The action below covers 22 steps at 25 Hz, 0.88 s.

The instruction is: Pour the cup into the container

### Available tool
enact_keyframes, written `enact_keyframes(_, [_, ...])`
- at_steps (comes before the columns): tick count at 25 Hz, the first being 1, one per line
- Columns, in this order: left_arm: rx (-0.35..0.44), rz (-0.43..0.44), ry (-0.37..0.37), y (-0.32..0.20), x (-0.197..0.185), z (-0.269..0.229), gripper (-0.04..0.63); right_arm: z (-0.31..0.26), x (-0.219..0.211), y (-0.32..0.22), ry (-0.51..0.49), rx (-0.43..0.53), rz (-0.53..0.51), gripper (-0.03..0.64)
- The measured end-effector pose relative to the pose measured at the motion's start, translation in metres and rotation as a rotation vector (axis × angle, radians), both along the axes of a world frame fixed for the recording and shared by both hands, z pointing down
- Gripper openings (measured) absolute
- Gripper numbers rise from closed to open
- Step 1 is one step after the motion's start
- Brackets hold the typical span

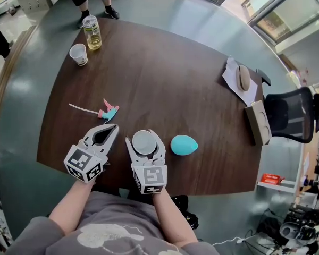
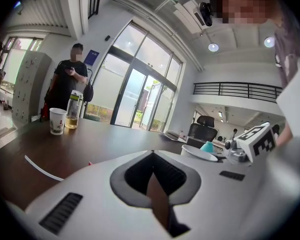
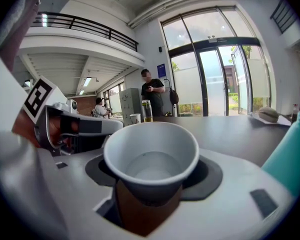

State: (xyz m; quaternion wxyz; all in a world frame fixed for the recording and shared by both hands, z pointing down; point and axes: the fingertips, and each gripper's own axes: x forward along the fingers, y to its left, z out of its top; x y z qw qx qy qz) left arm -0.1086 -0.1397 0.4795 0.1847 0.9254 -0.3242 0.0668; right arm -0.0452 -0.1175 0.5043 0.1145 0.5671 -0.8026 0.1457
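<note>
The right gripper has its jaws set wide around a white paper cup, pads against its sides, holding it upright over the near part of the table. A shallow clear liquid seems to lie at the bottom of the cup, though that is hard to make out. Just beside it on the right lies the teal container, egg-shaped from above. Whether it is open cannot be told, and the right gripper view cuts it off at the edge. The left gripper is closed on nothing, tips together. At the far corner stand a second cup, contents unseen, and a bottle partly full of yellowish liquid. That makes two cups, one bottle, one container and two grippers. A small pink-and-teal thing with a thin white strand lies ahead of the left gripper, too small to identify. A mouse lies on paper at the far right.
</note>
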Motion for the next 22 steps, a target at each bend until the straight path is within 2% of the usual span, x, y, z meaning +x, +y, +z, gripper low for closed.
enact_keyframes(14, [0.079, 0.024, 0.032, 0.004, -0.011, -0.050, 0.006, -0.060, -0.011, 0.013, 0.011, 0.038, -0.007, 0.305])
enact_keyframes(22, [0.084, 0.080, 0.036, 0.009, -0.006, -0.051, 0.006, -0.071, -0.003, 0.019, 0.012, 0.050, 0.057, 0.305])
